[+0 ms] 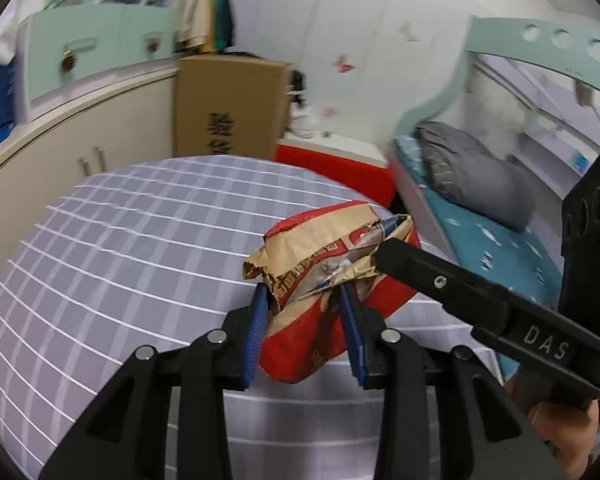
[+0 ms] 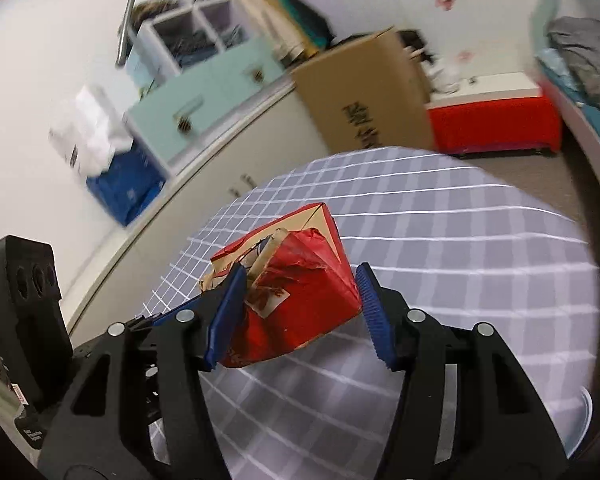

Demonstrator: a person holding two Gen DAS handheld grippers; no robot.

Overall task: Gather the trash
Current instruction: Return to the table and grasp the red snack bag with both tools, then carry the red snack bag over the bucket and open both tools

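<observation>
Crumpled red-and-tan paper bag (image 1: 320, 280) held above a grid-patterned tablecloth (image 1: 120, 248).

The left gripper (image 1: 304, 332) clamps the bag's lower red portion between its blue pads. The right gripper (image 2: 300, 316) straddles the bag (image 2: 296, 308) with its fingers spread: the left pad (image 2: 224, 316) touches the paper, the right pad (image 2: 376, 316) stands apart. A cardboard box (image 2: 364, 96) stands beyond the table.

The cardboard box (image 1: 230, 104) has its lower part hidden behind the checked table (image 1: 120, 240). The shelf (image 2: 204, 52) is blurred; its contents are unreadable.
</observation>
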